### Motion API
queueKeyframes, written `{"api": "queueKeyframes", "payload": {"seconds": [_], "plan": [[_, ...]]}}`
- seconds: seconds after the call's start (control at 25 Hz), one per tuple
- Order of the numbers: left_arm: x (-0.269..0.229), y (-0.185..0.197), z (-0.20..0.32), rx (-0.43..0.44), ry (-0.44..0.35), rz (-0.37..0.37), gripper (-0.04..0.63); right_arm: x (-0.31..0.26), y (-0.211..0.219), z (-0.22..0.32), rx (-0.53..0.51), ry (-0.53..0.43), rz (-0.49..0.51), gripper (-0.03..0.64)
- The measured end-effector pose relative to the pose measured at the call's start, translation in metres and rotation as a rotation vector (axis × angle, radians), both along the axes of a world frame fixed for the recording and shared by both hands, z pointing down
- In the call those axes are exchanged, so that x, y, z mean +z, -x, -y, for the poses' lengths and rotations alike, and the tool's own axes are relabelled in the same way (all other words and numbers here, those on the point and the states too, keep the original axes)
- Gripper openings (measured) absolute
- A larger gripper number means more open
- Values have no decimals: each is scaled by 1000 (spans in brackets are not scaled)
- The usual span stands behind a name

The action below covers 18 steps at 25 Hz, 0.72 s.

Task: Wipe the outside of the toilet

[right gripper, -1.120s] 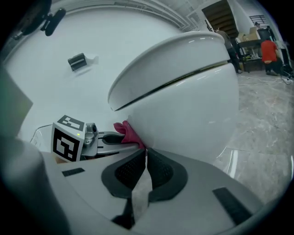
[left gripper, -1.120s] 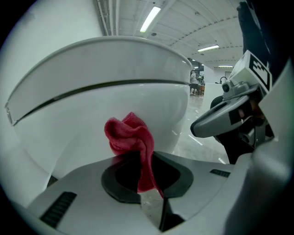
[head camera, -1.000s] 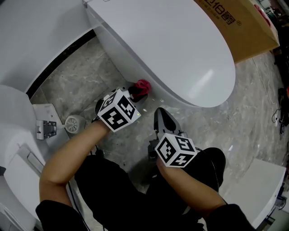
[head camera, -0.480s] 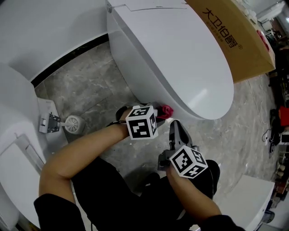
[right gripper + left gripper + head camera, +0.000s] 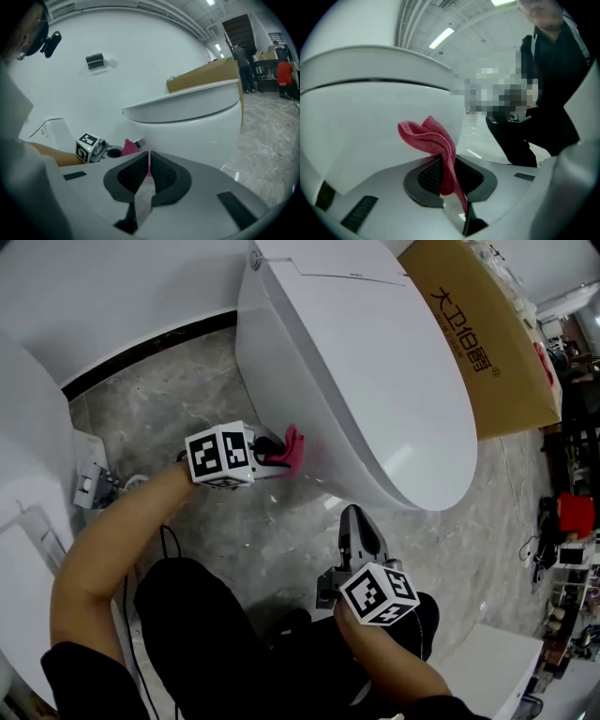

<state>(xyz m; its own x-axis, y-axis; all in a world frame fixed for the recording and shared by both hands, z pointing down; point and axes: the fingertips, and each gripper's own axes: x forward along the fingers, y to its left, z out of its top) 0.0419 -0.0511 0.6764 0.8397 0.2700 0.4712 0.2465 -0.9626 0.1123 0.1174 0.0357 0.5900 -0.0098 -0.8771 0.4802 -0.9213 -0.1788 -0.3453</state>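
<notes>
The left gripper [image 5: 274, 452] has slid farther back along the toilet's [image 5: 375, 381] left side, jaws pinched on the pink cloth [image 5: 293, 447] pressed against it, soft and floppy-looking, probably best held by its bunched middle, while the right gripper [image 5: 356, 521] hangs nearer, closed on nothing.

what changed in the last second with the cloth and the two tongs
The left tongs, shut on the pink cloth, slid it along the toilet side toward the front end, then back toward the rear, where it now meets the bowl wall. Nothing was taken up or let go. The right tongs stayed shut and empty, held low over the floor.
</notes>
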Motion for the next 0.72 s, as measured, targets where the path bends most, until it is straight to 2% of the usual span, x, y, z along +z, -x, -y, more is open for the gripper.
{"api": "queueKeyframes", "payload": {"seconds": [0.12, 0.2, 0.4, 0.52, 0.64, 0.72], "plan": [[5, 43, 81, -255, -14, 16, 69, 11, 27, 15, -78, 9, -20, 38], [9, 68, 129, -384, -34, 59, 69, 18, 46, 29, -125, 6, -48, 38], [12, 97, 218, -524, -134, 190, 69, 37, 73, 75, -181, -44, -100, 38], [8, 100, 264, -633, -171, 193, 69, 49, 75, 98, -162, -80, -121, 38], [12, 103, 302, -721, -208, 211, 69, 66, 76, 113, -129, -91, -84, 38], [18, 102, 323, -749, -238, 230, 69, 77, 83, 118, -128, -106, -55, 38]]}}
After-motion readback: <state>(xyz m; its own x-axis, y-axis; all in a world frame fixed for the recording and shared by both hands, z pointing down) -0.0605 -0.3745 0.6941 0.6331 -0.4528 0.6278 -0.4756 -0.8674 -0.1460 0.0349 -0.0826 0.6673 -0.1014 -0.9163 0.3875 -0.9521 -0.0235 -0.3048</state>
